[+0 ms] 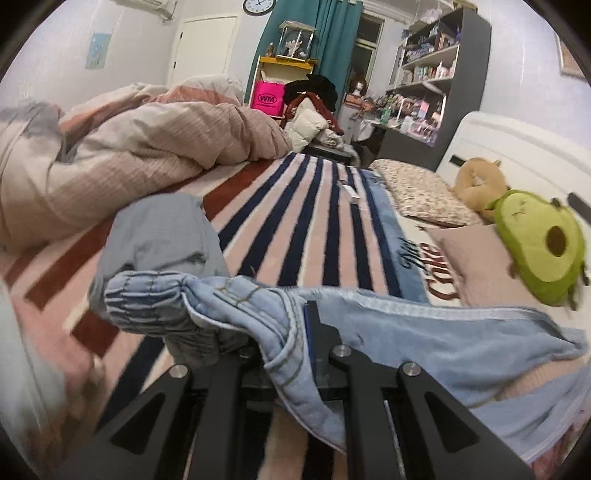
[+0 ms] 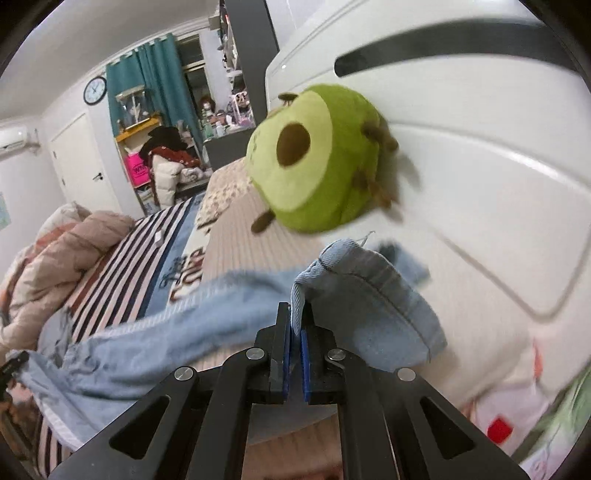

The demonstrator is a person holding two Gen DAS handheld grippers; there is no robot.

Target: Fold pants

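Stretching between the two grippers, the pale blue denim pants point(image 1: 424, 332) hang lifted just above the bed. The left gripper point(image 1: 291, 332) pinches the bunched elastic waistband end, cloth draped over its fingers; the right gripper point(image 2: 295, 321) is pressed together on a hemmed edge of the fabric. Seams and light stitching show along the faded cloth. Beneath lies a striped blanket point(image 1: 314, 206), with a rumpled pink duvet point(image 1: 129, 147), an avocado plush point(image 2: 314, 162) against the white headboard point(image 2: 461, 129), and teal curtains point(image 1: 332, 33) beyond.
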